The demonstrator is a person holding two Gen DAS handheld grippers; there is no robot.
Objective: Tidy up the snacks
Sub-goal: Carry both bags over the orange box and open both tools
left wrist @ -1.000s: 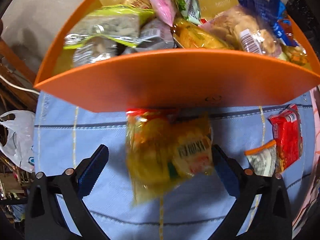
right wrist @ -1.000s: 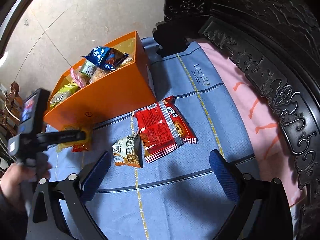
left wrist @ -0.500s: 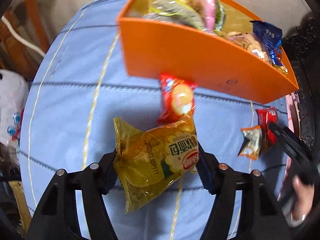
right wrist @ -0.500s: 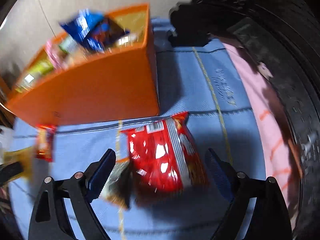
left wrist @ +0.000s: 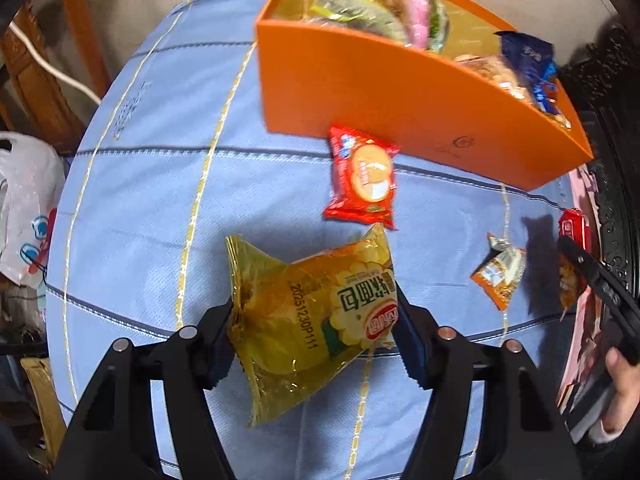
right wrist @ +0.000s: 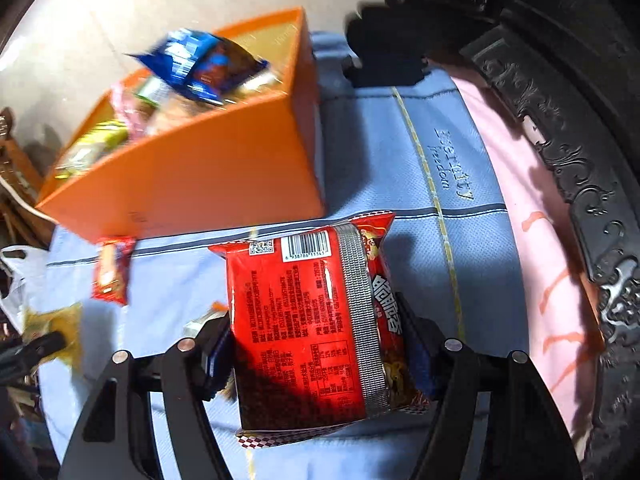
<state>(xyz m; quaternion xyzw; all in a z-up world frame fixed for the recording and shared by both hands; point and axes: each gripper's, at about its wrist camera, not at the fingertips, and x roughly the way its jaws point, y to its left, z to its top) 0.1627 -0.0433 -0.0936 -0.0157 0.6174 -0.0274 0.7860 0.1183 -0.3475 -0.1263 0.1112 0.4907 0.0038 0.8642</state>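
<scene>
Orange cardboard box [left wrist: 392, 92] part-filled | left hand-held gripper [left wrist: 314, 320] clamps yellow plastic snack packet [left wrist: 308, 316] | right hand-held gripper [right wrist: 320, 344] clamps red noodle packet [right wrist: 308, 320] | two small packets remain on blue cloth.

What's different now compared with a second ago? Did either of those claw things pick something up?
Yes, both. The left gripper, open a second ago, has closed on the yellow snack bag. The right gripper moved in from open and now clamps the big red packet. The small red biscuit pack, the little orange sachet and the orange box stayed where they were on the blue cloth.
</scene>
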